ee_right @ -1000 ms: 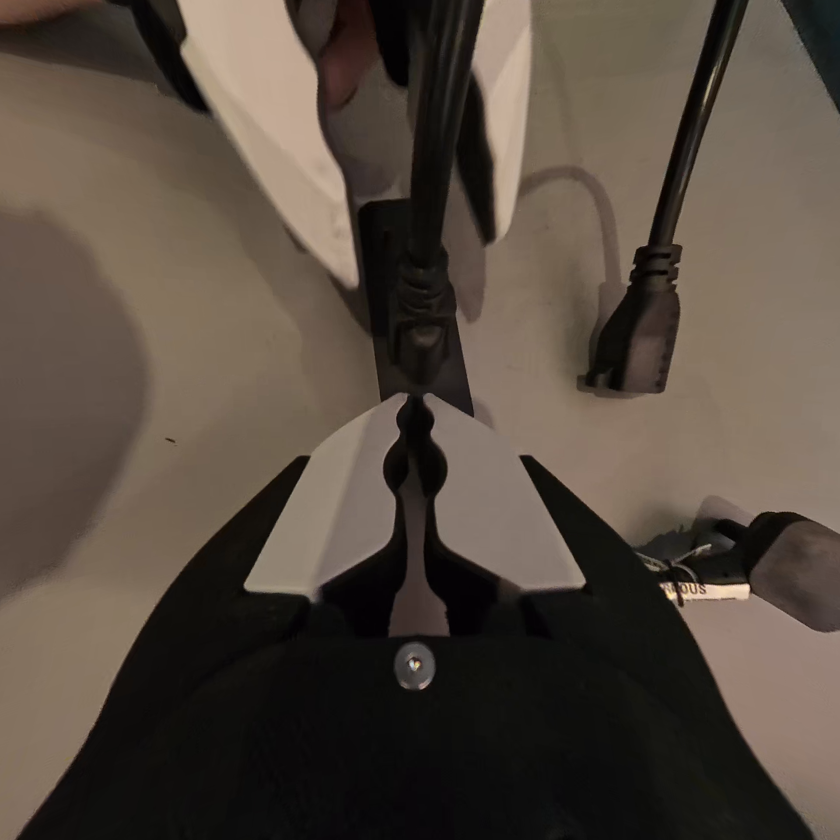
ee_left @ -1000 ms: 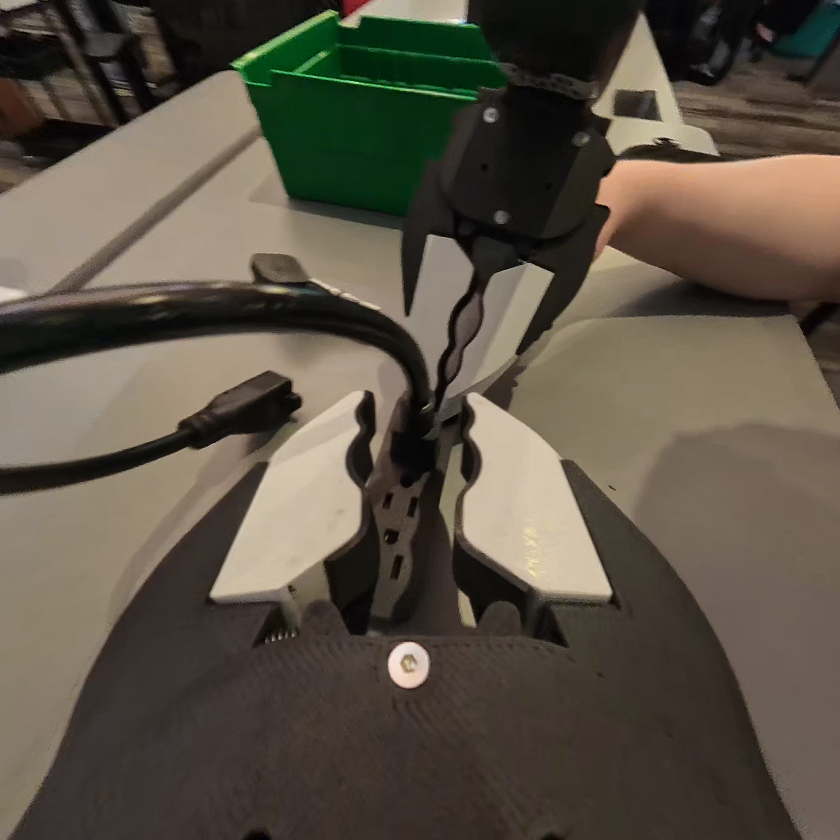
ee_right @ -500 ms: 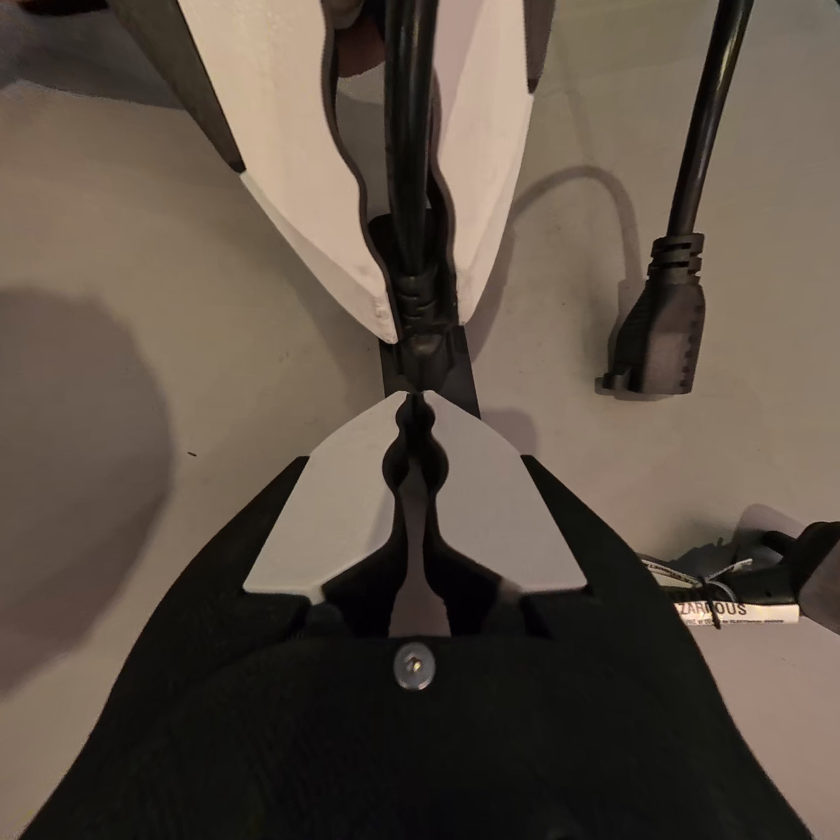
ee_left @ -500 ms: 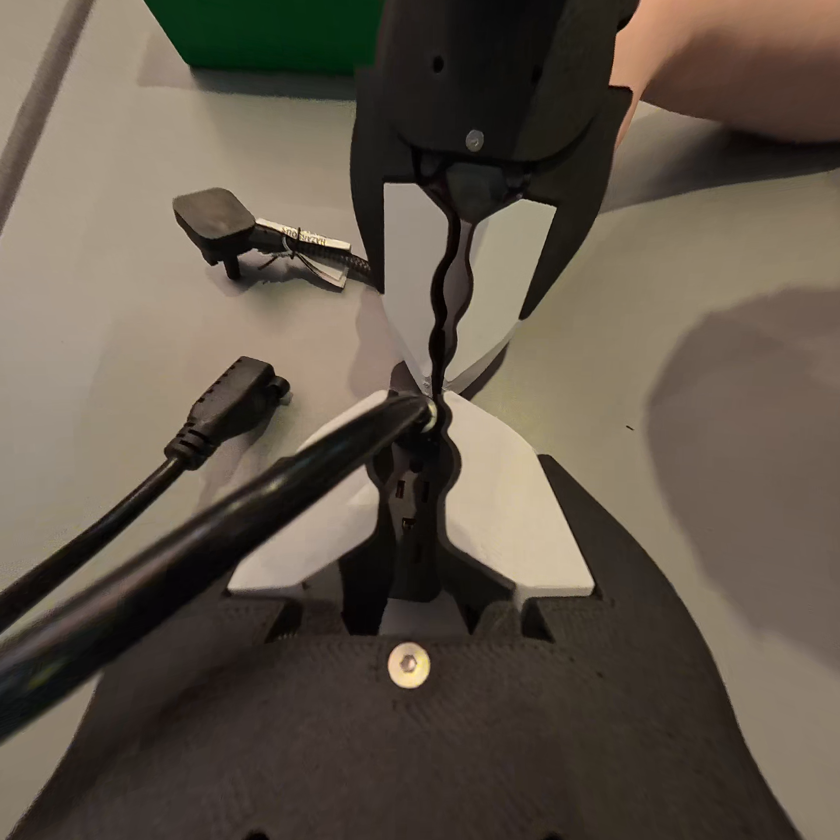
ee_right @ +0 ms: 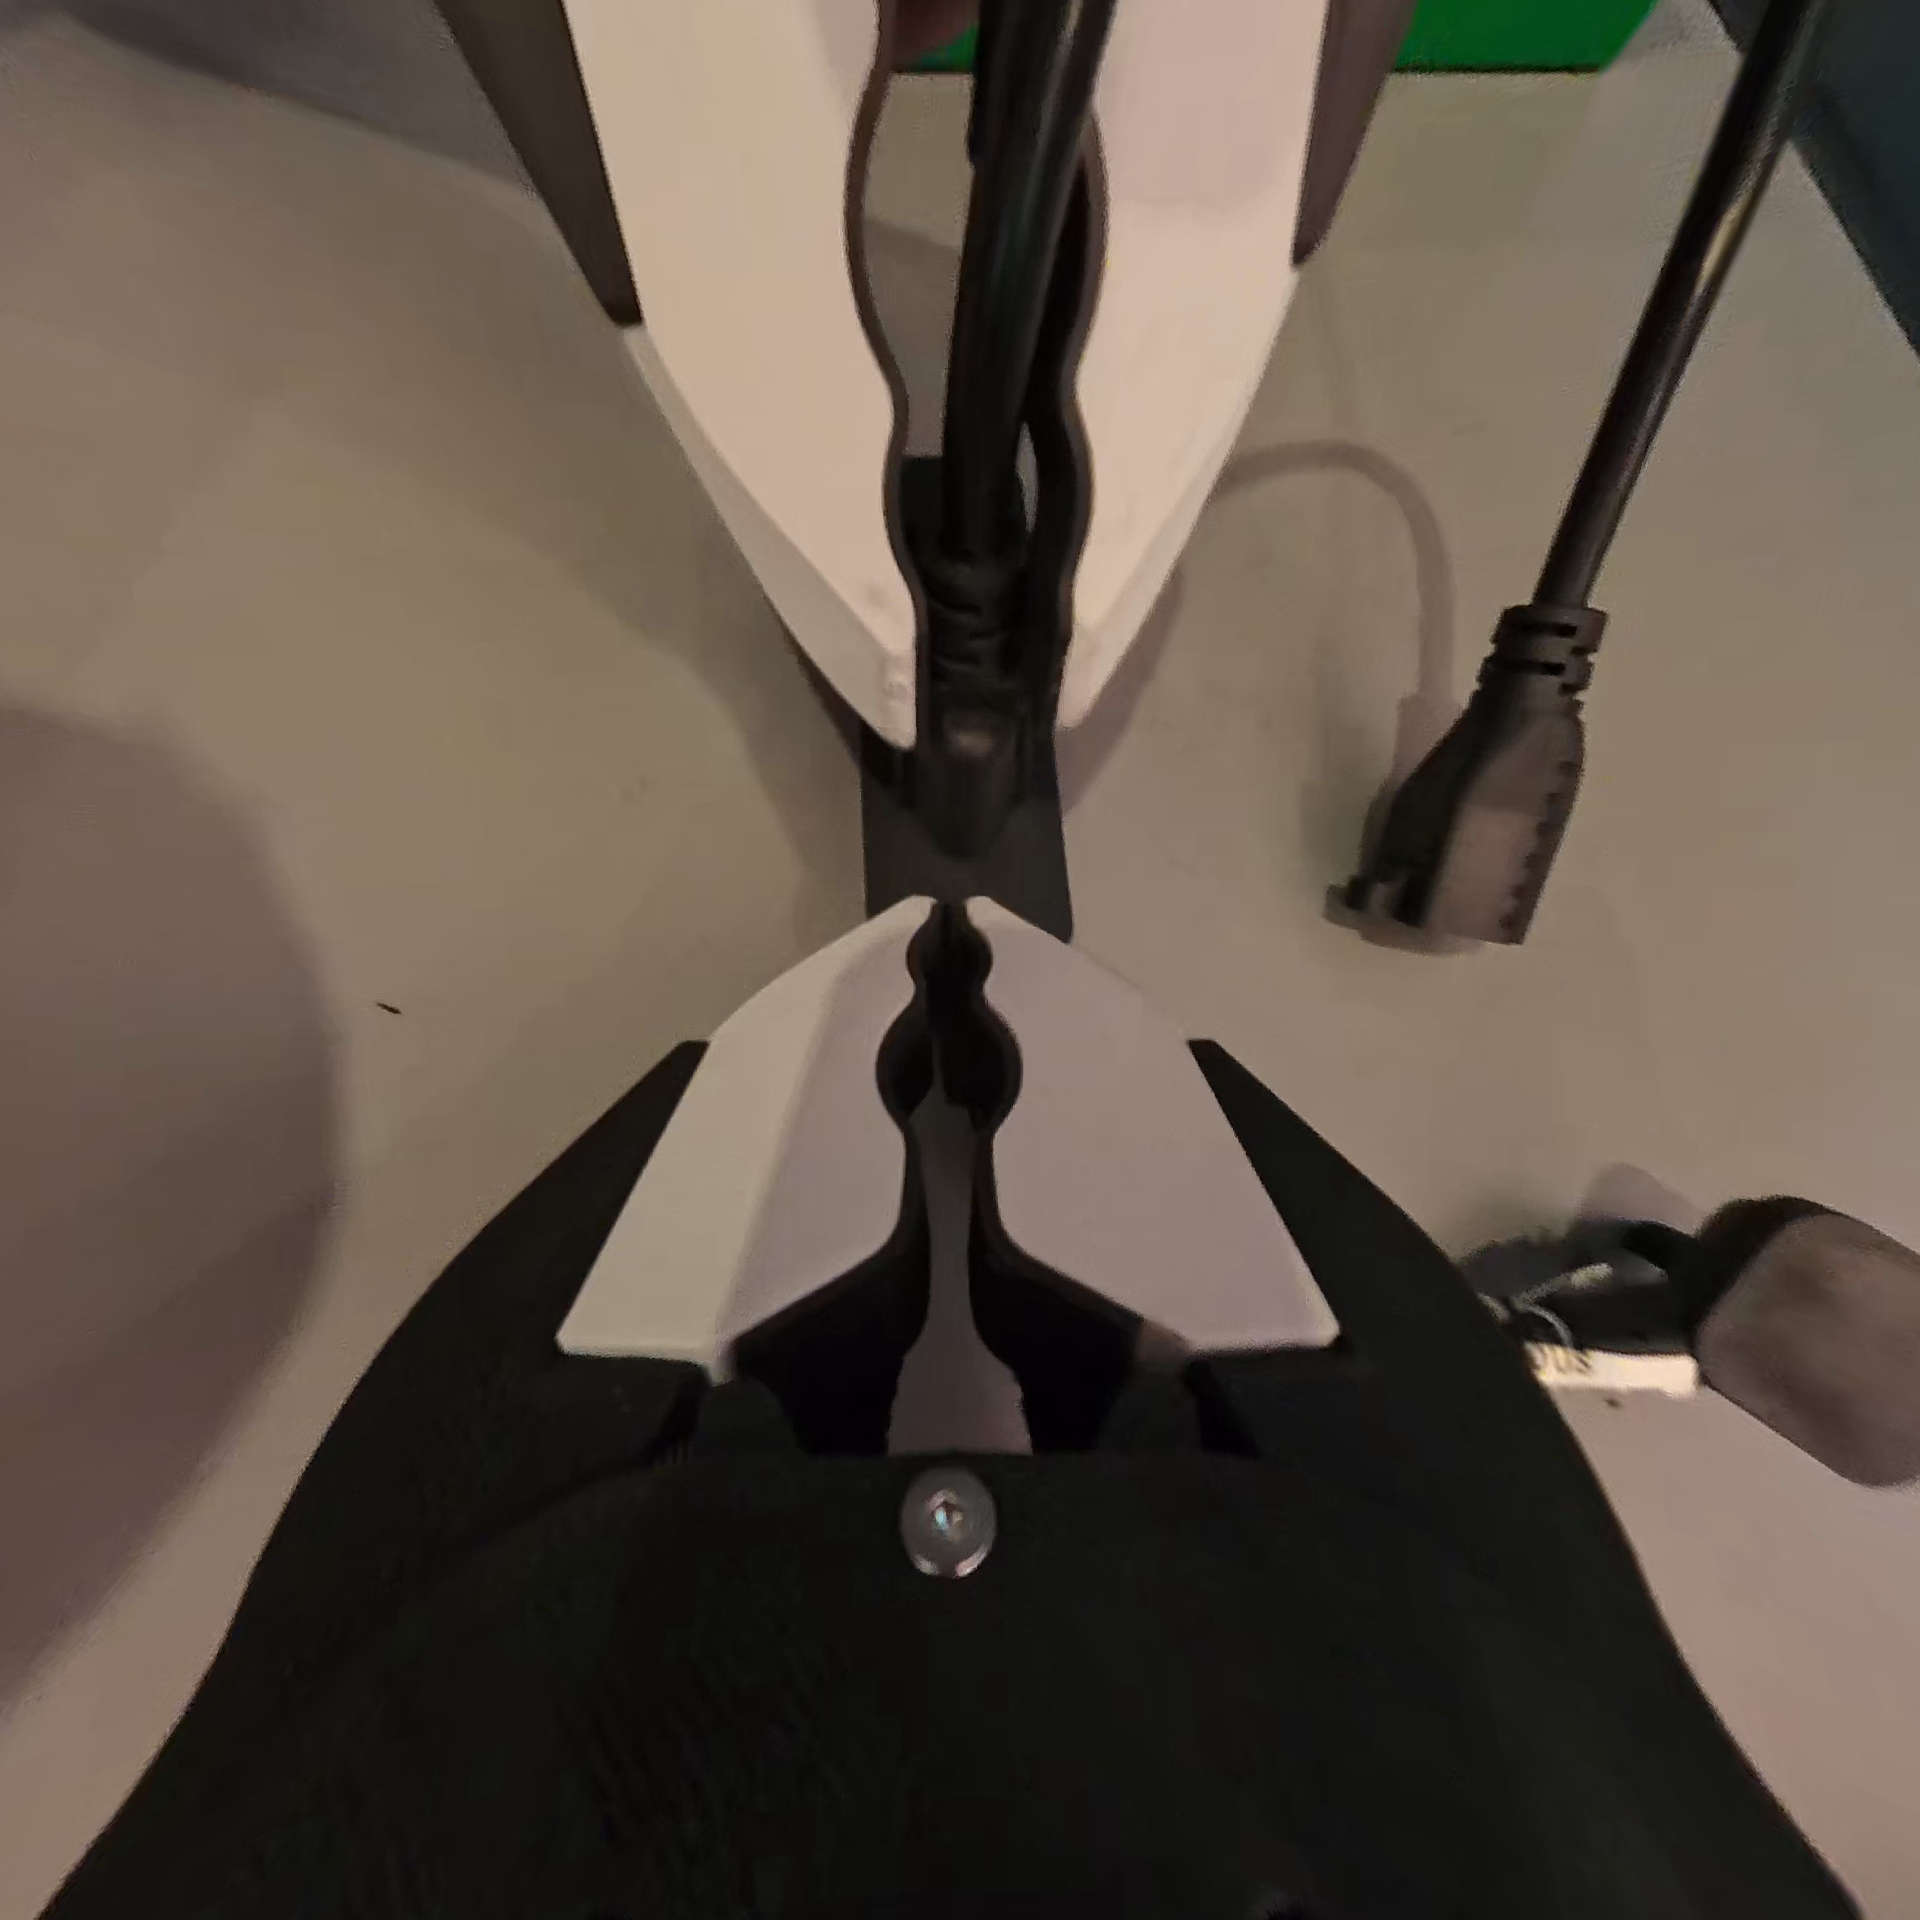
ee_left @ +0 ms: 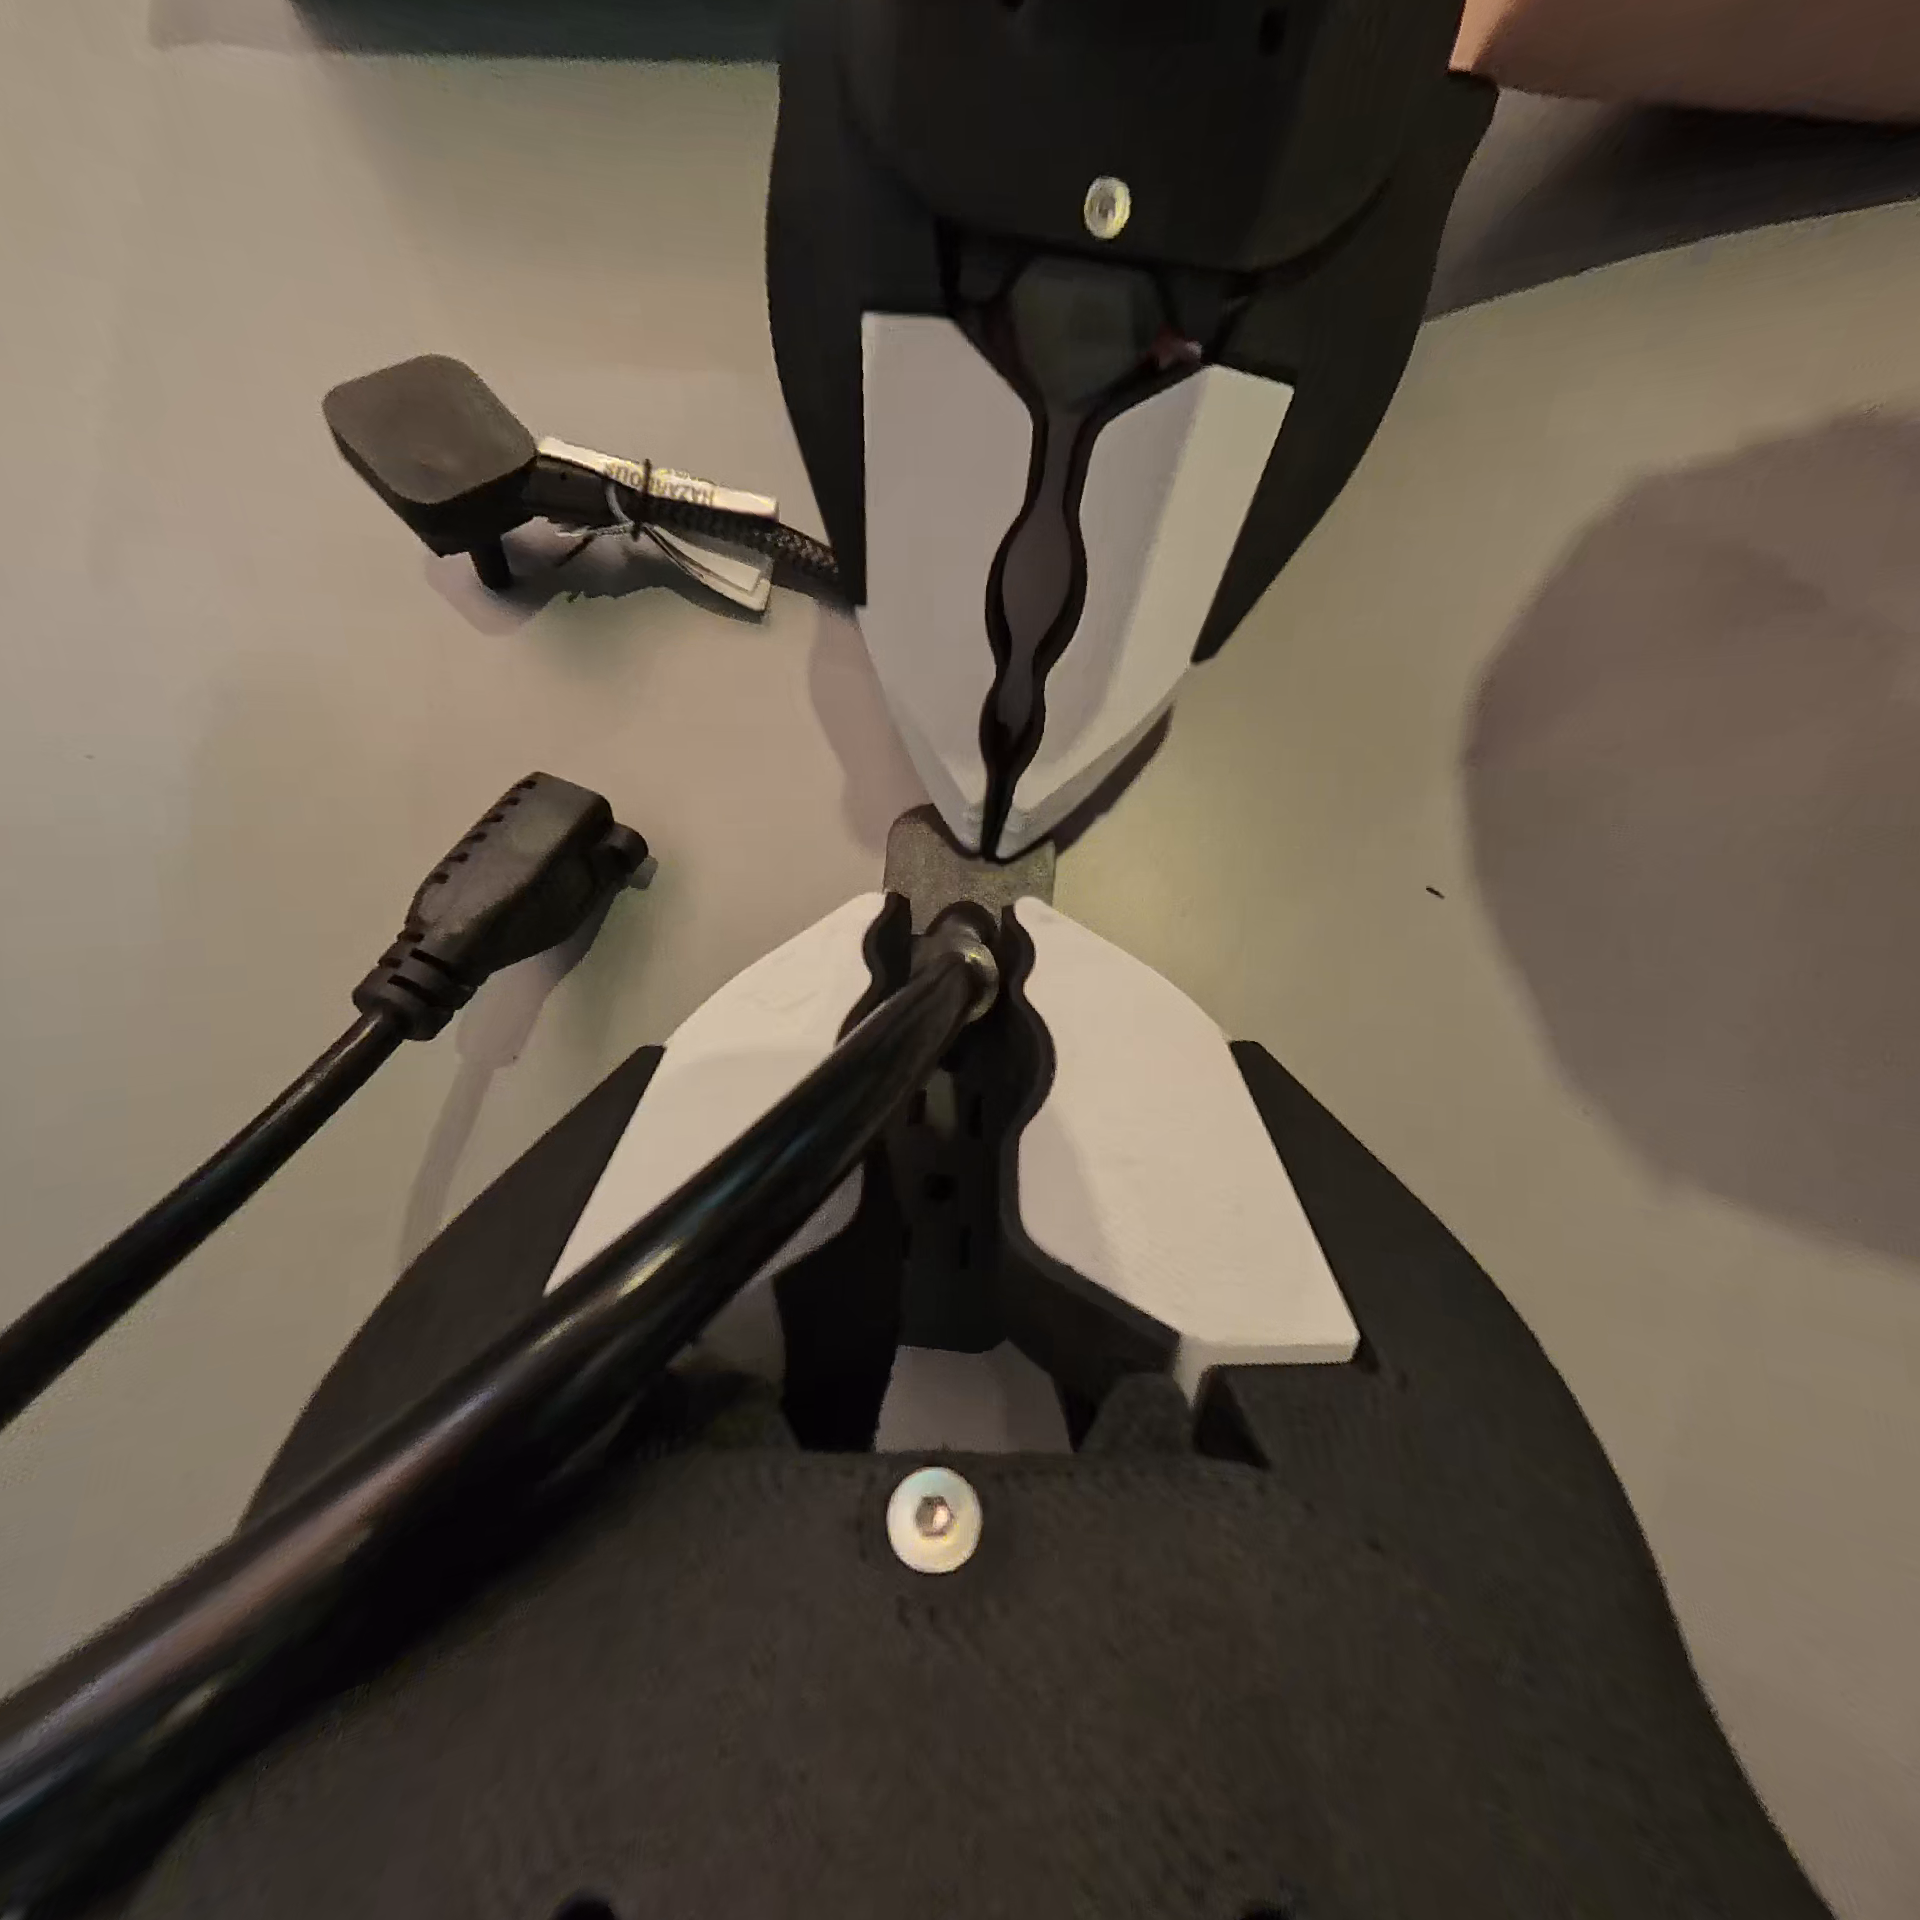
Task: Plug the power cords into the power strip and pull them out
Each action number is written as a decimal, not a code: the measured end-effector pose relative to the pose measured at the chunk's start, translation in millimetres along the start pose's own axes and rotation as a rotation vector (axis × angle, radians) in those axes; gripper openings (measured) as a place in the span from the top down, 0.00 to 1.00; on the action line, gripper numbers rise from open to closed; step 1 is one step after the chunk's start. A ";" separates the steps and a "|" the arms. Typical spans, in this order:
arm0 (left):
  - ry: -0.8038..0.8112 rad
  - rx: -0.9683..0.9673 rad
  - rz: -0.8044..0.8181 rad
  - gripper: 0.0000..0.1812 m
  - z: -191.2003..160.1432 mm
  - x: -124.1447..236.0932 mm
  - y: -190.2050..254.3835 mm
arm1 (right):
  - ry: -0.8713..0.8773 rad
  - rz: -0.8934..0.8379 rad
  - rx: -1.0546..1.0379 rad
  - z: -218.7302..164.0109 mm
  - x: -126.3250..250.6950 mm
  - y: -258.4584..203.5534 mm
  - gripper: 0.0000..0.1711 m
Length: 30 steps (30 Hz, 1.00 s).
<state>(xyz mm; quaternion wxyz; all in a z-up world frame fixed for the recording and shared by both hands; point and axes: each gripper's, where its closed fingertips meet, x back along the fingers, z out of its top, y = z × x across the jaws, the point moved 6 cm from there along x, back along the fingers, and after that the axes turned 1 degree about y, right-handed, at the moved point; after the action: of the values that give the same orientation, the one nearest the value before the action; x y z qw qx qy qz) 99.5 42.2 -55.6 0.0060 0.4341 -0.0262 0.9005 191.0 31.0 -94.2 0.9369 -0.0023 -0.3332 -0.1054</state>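
A black power strip [ee_left: 968, 875] lies flat on the grey table between my two grippers, with its sockets showing between my left fingers. A black power cord [ee_left: 582, 1299] runs from the lower left to its plug [ee_right: 966, 717], which sits in the strip. My left gripper [ee_left: 954, 920] is shut on that plug; it also shows in the right wrist view [ee_right: 971, 727]. My right gripper [ee_right: 945, 914] is shut and empty, its tips resting on the strip's end [ee_right: 1023, 868]. It also shows opposite in the left wrist view [ee_left: 992, 842].
A second cord's black connector [ee_left: 509, 883] lies loose on the table left of the strip, also in the right wrist view [ee_right: 1475, 821]. A flat black plug with a white tag [ee_left: 426, 447] lies farther back. A green bin [ee_right: 1507, 31] and a person's forearm [ee_left: 1662, 52] are behind. My left and right fingertips are right by each other.
My left gripper has come down over the strip and closed its fingers around the plugged-in plug. The right gripper has stayed shut on the strip's end.
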 end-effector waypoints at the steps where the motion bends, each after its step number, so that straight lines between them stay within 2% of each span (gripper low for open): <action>1: 0.005 -0.001 -0.001 0.92 -1.2 1.0 0.0 | 0.000 0.002 -0.008 -0.7 0.6 -0.2 0.98; 5: 0.004 0.027 -0.029 0.92 -1.2 5.6 -1.0 | -0.003 0.015 -0.033 -1.0 0.2 0.4 0.98; 12: -0.097 0.000 -0.036 0.92 1.2 8.9 -1.4 | -0.006 0.028 -0.049 -1.5 -0.2 1.0 0.98; 30: -0.127 -0.041 -0.067 0.92 3.3 7.9 -1.5 | 0.026 0.052 -0.074 -1.2 -3.5 0.4 0.98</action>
<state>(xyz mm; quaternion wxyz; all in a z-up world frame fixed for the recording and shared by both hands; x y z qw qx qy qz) 97.2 43.4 -47.3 0.0432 0.4909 -0.0306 0.8696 189.2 32.0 -97.4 0.9429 -0.0443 -0.3167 -0.0934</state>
